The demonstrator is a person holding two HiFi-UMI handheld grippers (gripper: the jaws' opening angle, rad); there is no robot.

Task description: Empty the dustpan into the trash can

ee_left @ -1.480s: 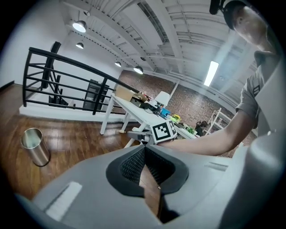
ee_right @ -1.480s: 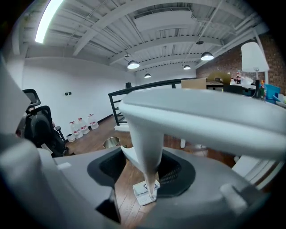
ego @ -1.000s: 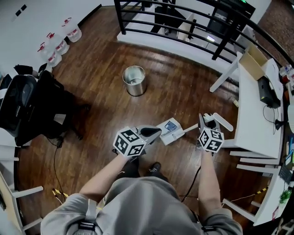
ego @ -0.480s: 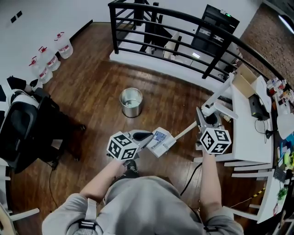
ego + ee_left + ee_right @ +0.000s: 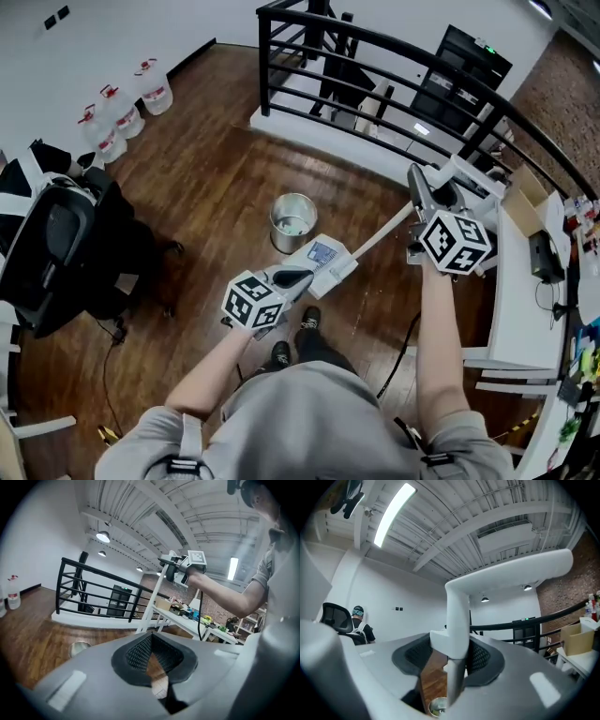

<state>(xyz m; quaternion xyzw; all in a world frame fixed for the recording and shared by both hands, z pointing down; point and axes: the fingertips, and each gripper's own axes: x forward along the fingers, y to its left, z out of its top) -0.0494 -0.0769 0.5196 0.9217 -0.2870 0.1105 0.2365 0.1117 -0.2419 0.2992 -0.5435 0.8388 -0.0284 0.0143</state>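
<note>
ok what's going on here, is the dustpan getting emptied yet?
Not yet. A person is working with a gripper in each hand. The right gripper is closed on the long white handle of the dustpan. The left gripper sits at the pan's near edge with its fingers together; I can't tell whether they pinch the pan. The dustpan hangs just beside the metal trash can, not over its opening.

Person wearing a grey short-sleeved T-shirt (image 5: pixel 300 412), grey shoulder straps (image 5: pixel 185 433) and black shoes (image 5: pixel 281 353), left gripper (image 5: pixel 305 274) and right gripper (image 5: pixel 414 180) showing grey shells and black ribbed pads (image 5: pixel 136 653), each carrying a cube (image 5: pixel 253 300) of black-and-white square markers, black cable (image 5: pixel 401 347) hanging from the right.
</note>
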